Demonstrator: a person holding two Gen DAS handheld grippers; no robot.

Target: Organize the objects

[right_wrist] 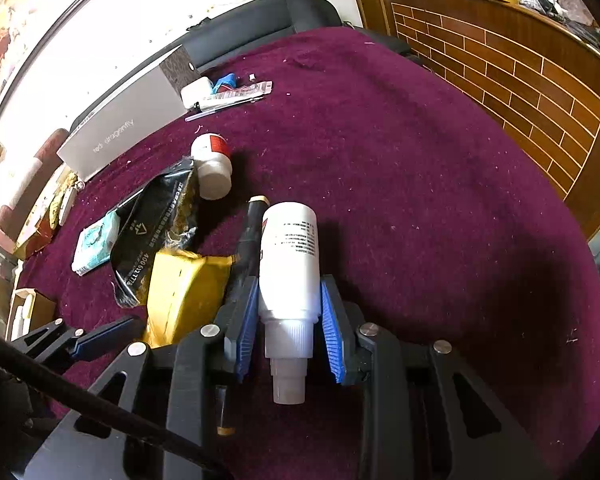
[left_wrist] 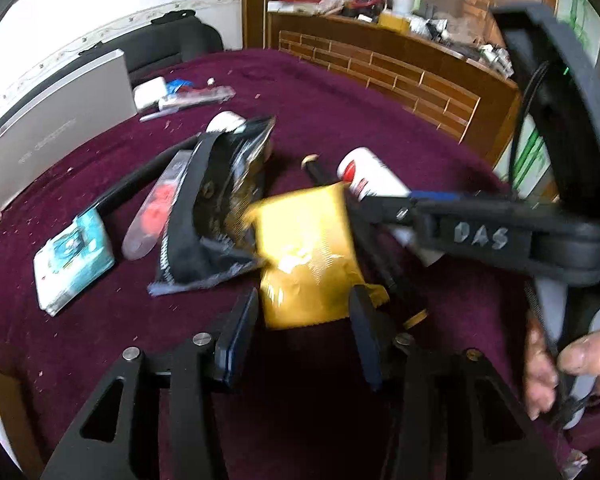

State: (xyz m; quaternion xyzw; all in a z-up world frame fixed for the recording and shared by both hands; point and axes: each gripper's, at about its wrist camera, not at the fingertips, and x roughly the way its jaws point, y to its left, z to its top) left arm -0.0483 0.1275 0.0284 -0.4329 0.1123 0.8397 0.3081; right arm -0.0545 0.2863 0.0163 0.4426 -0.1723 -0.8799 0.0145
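Note:
A white bottle (right_wrist: 288, 248) with black print lies on the maroon tablecloth (right_wrist: 420, 200), cap end toward the camera. My right gripper (right_wrist: 289, 284) is shut on it, blue pads against both sides of its shoulder. A yellow foil packet (left_wrist: 304, 248) lies flat to its left. My left gripper (left_wrist: 304, 296) straddles the packet's near end and looks open, with the packet between the fingers. In the right wrist view one left finger (right_wrist: 100, 340) shows beside the packet (right_wrist: 184, 288). A black pen-like tube (right_wrist: 252, 232) lies between packet and bottle.
A black foil bag (right_wrist: 160, 216), a small white jar (right_wrist: 212, 164), a tissue pack (left_wrist: 74, 256) and a clear tube with red contents (left_wrist: 156, 208) lie left. A grey box (left_wrist: 52, 120) stands behind. A wooden counter (right_wrist: 520, 72) borders the right. A hand (left_wrist: 572, 368) holds the right gripper.

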